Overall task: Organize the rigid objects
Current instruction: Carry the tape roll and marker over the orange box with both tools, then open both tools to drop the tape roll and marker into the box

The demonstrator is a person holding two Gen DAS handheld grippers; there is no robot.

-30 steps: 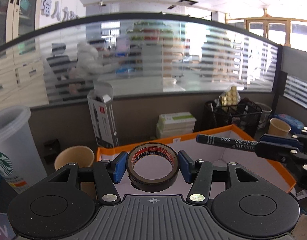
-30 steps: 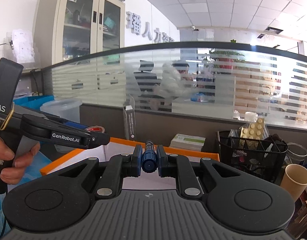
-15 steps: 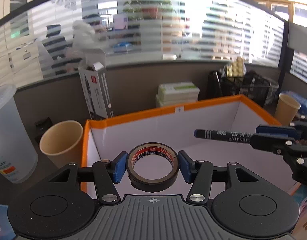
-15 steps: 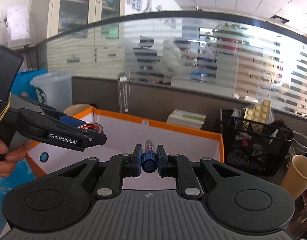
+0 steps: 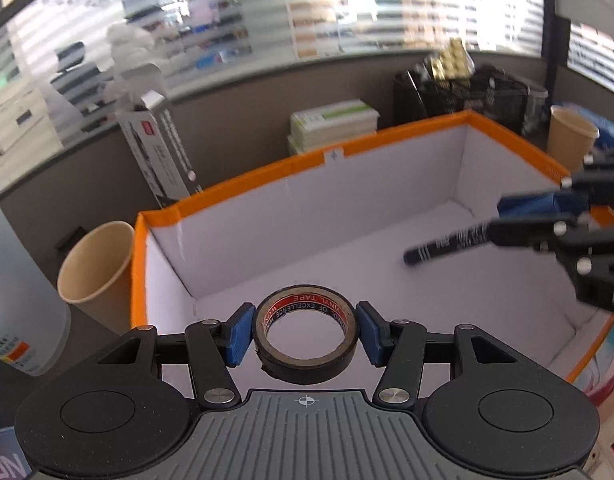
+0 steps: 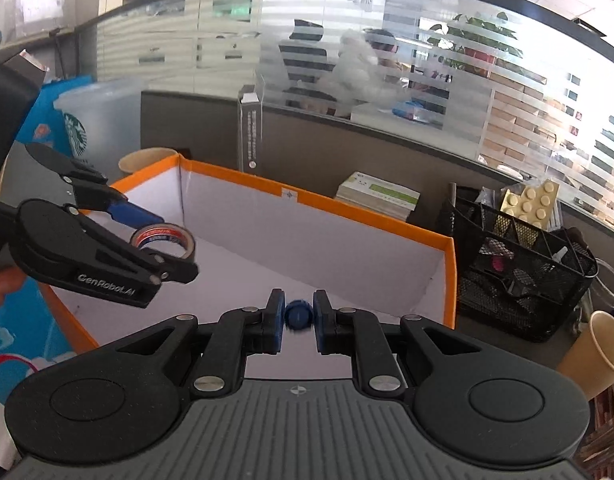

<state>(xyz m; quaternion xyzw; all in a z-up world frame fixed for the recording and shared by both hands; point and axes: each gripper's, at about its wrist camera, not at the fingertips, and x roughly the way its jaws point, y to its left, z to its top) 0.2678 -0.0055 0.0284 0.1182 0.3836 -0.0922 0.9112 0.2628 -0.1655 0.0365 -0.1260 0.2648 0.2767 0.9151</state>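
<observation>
My left gripper (image 5: 305, 334) holds a black roll of vinyl tape (image 5: 305, 354) between its blue pads, over the near left part of the orange-rimmed white box (image 5: 335, 155). My right gripper (image 6: 298, 320) holds a dark blue marker (image 6: 298, 315) end-on, over the box's near right part (image 6: 450, 264). In the left wrist view the marker (image 5: 447, 246) points left and tilts down into the box, held by the right gripper (image 5: 519, 220). In the right wrist view the left gripper (image 6: 163, 236) and its tape roll (image 6: 165, 240) hang above the box's left side.
A paper cup (image 5: 95, 264) and a Starbucks tumbler (image 5: 15, 312) stand left of the box. Behind it are an upright carton (image 5: 159, 152), stacked booklets (image 5: 331, 124) and a black mesh basket (image 6: 523, 268). Another paper cup (image 6: 595, 356) stands at the right.
Both grippers have tilted down and moved over the box, so its white floor now shows. The marker's tip has dipped toward the box floor. Both grips are unchanged.
</observation>
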